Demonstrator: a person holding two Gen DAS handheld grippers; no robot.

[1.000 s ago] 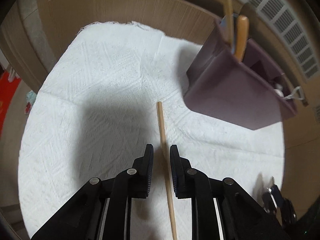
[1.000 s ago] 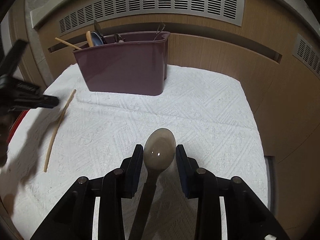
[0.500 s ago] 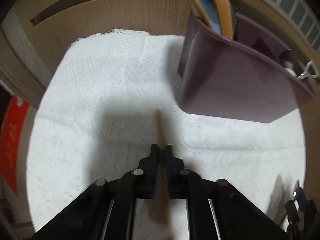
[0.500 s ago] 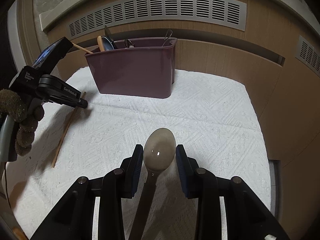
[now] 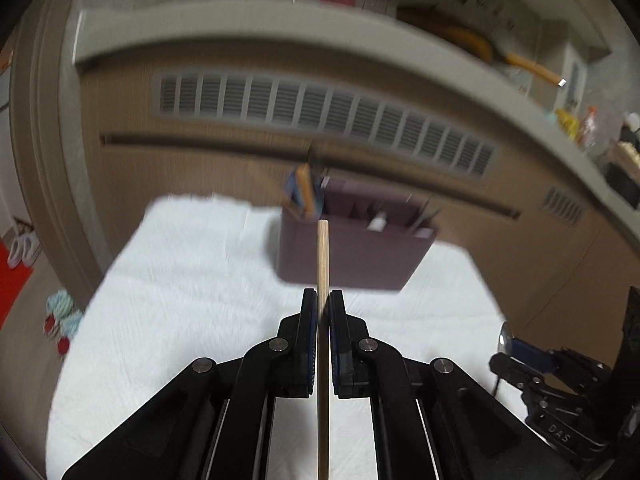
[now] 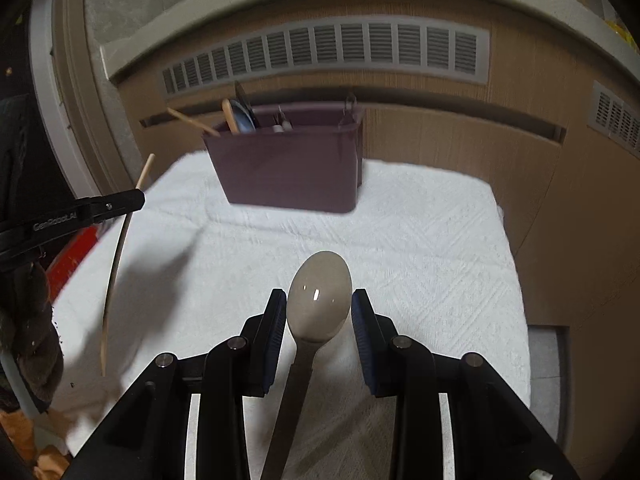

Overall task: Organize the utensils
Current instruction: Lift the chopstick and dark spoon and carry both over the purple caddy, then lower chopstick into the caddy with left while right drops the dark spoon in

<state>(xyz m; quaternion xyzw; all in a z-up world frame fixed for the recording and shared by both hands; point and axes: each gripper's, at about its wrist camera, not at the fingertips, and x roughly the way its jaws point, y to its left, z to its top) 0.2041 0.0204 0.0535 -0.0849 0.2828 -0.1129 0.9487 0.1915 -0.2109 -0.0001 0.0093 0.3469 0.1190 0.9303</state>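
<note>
My left gripper (image 5: 322,304) is shut on a thin wooden chopstick (image 5: 322,256) and holds it lifted above the white cloth (image 5: 192,280), its tip pointing toward the purple utensil caddy (image 5: 352,256). In the right wrist view the left gripper (image 6: 132,200) holds the chopstick (image 6: 120,240) tilted in the air at the left. My right gripper (image 6: 320,312) holds a metal spoon (image 6: 319,296), bowl forward, above the cloth. The caddy (image 6: 292,168) stands at the back and holds several utensils.
A wooden cabinet front with a grey vent grille (image 6: 328,50) runs behind the caddy. The white cloth (image 6: 420,240) covers the work surface. The right gripper shows at the lower right of the left wrist view (image 5: 516,356). A red item (image 5: 12,276) lies on the floor at the left.
My left gripper closed on the chopstick that lay on the cloth and lifted it, tilting up toward the caddy. The right gripper kept holding the spoon, nearly still.
</note>
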